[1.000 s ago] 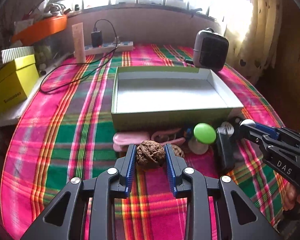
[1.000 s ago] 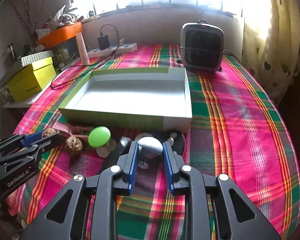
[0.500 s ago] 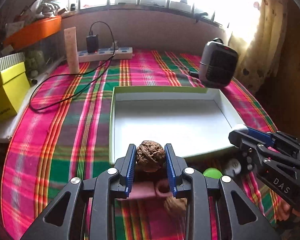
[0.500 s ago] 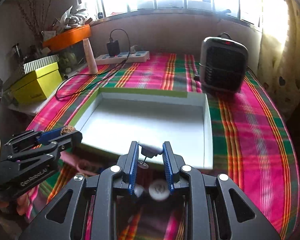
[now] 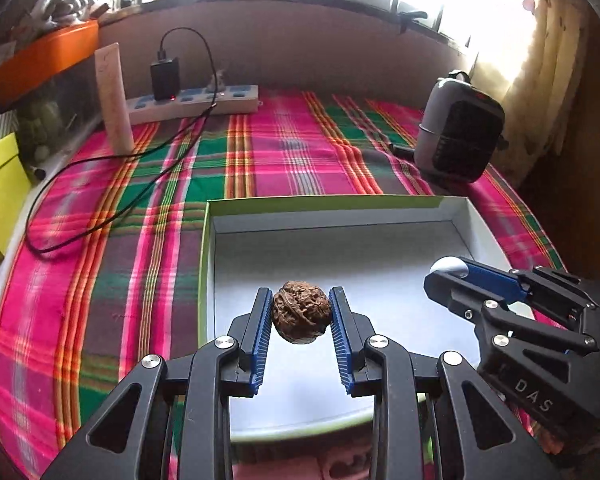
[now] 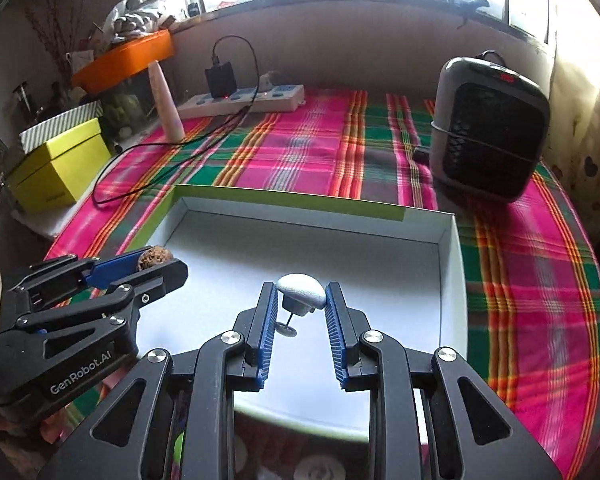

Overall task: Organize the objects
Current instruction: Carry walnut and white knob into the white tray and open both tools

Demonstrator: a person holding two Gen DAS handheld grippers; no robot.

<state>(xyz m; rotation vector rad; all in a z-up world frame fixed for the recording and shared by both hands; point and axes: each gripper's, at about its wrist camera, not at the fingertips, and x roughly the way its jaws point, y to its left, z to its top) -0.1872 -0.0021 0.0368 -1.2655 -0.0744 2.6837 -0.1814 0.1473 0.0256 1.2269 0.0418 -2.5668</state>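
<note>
My left gripper point(image 5: 301, 304) is shut on a brown wrinkled walnut point(image 5: 302, 318) and hangs over the near left part of the shallow white box with a green rim point(image 5: 324, 202). My right gripper point(image 6: 300, 296) is shut on a small white mushroom-shaped piece point(image 6: 302, 292) with a thin pin and disc under it, over the same box point(image 6: 288, 200). Each gripper shows in the other's view: the right gripper point(image 5: 448, 276) beside the left one, the left gripper point(image 6: 160, 264) with the walnut point(image 6: 151, 258) at the box's left edge.
A grey fan heater point(image 5: 458, 136) stands behind the box on the plaid cloth point(image 5: 120, 240). A power strip point(image 5: 192, 102) with a black cable, a pale tube point(image 5: 114, 98) and a yellow box point(image 6: 60, 170) sit at the back left. Pink and green items lie just under the grippers.
Both grippers carried their loads forward, from the cluster of small items in front of the box to over the box's inside. Grips are unchanged.
</note>
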